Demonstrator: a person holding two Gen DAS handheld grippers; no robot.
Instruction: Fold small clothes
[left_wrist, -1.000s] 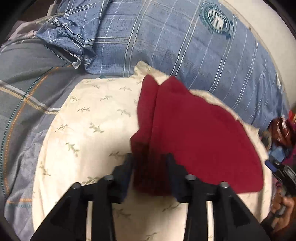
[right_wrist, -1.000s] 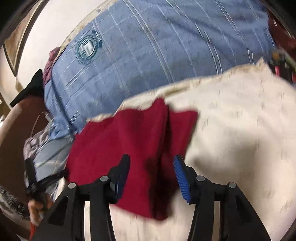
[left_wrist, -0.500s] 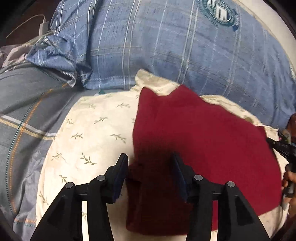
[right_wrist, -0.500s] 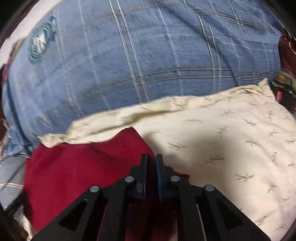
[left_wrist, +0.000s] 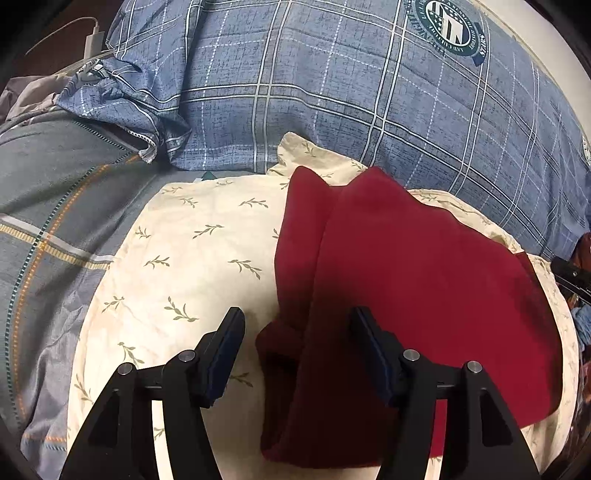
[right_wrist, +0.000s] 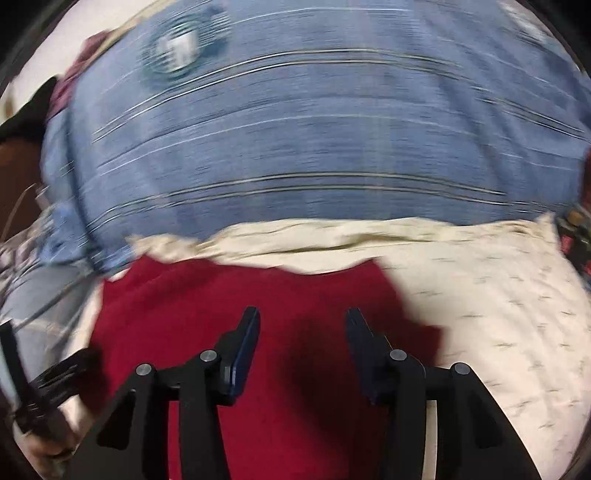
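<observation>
Cream pillow (left_wrist: 192, 251): one red cloth (left_wrist: 424, 288), two hand-held grippers spread.

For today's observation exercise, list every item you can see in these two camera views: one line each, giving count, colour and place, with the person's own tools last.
Red garment: one, dark red, lying on the cream pillow, its left edge folded over into a strip.
Cream pillow: one, cream with small green sprigs, under the garment.
Blue plaid bedding: one, blue with pale lines and a round green badge, behind the pillow.
Grey bedding: one, grey with orange and white stripes, left of the pillow.
White charger and cable: one, white, top left of the left wrist view.
Left gripper: one, black, open over the garment's folded edge.
Right gripper: one, black, open above the garment; this view is motion-blurred.
</observation>
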